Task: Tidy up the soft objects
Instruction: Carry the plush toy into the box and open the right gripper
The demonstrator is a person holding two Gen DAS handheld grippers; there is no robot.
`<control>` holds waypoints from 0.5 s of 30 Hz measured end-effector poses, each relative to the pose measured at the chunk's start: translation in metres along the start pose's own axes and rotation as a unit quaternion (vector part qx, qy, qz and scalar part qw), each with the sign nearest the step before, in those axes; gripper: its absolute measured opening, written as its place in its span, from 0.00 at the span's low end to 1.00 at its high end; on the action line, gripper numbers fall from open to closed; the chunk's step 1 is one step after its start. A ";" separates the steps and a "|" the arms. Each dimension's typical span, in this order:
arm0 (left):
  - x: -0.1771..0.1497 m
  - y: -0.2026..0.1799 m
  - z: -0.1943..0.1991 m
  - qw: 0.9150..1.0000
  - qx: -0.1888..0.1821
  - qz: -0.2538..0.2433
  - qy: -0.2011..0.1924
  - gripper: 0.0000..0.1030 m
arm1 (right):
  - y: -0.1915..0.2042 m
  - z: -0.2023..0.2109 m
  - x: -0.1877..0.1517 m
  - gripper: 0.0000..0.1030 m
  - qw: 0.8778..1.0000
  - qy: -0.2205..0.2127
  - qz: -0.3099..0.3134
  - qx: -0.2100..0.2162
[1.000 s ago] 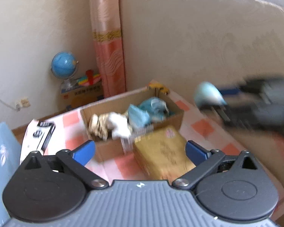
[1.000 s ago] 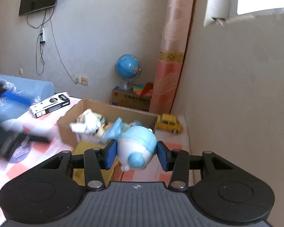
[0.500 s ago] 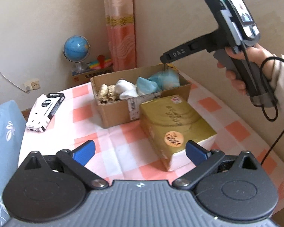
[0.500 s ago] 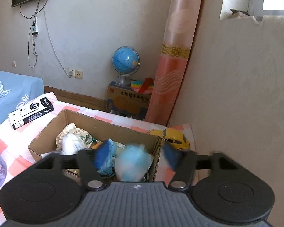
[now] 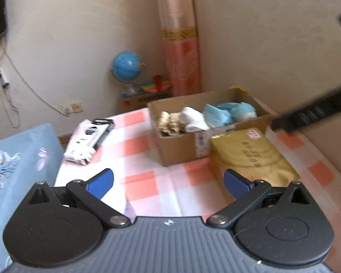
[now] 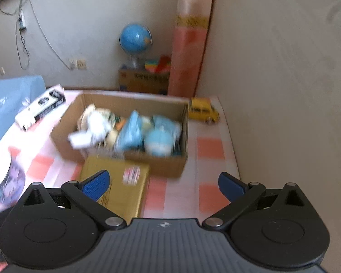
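Several soft toys lie in the cardboard box (image 6: pixel 166 166) at the far side of the checked tablecloth (image 6: pixel 210 147): a round pale-blue plush (image 6: pixel 158 142) at the box's right end, a blue one (image 6: pixel 130 133) beside it, and white (image 6: pixel 93 125) and tan (image 5: pixel 170 120) ones toward the left. The right gripper (image 6: pixel 163 185) hangs above the near edge, its jaws spreading apart with nothing between them. The left gripper (image 5: pixel 168 182) is released too, fingers wide and bare. A gold box (image 5: pixel 252 157) sits just near of the carton, touching it; a yellow toy car (image 6: pixel 203 111) stands to its far right.
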State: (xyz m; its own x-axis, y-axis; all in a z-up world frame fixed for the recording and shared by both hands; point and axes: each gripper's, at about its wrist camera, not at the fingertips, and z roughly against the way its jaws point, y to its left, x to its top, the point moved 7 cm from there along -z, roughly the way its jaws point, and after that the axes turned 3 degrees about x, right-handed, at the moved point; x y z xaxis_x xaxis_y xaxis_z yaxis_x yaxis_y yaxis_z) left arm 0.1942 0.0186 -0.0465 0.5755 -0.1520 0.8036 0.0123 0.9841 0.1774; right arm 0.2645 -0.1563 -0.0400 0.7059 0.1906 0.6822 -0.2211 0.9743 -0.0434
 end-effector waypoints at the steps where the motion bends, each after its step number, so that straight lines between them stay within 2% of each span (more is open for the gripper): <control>1: 0.001 0.002 0.001 1.000 0.007 0.001 0.001 0.99 | 0.003 0.005 -0.007 1.00 1.000 0.007 -0.005 -0.003; 5: 0.009 0.007 0.006 1.000 -0.001 0.020 0.023 0.99 | 0.008 0.025 -0.023 1.00 0.999 0.012 -0.030 -0.017; 9: 0.017 0.006 0.012 0.997 -0.004 0.036 0.062 0.99 | 0.011 0.045 -0.028 1.00 0.999 0.000 -0.052 -0.012; 15: 0.026 -0.001 0.023 0.997 -0.003 0.031 0.070 0.99 | 0.010 0.060 -0.027 1.00 0.998 -0.016 -0.059 -0.013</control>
State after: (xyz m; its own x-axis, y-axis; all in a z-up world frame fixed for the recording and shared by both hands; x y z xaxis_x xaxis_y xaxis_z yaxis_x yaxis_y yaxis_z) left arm 0.1903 0.0115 -0.0130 0.6844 -0.0770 0.7250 -0.0228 0.9917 0.1269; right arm 0.2033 -0.1585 -0.0151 0.7038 0.0710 0.7068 -0.1194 0.9927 0.0191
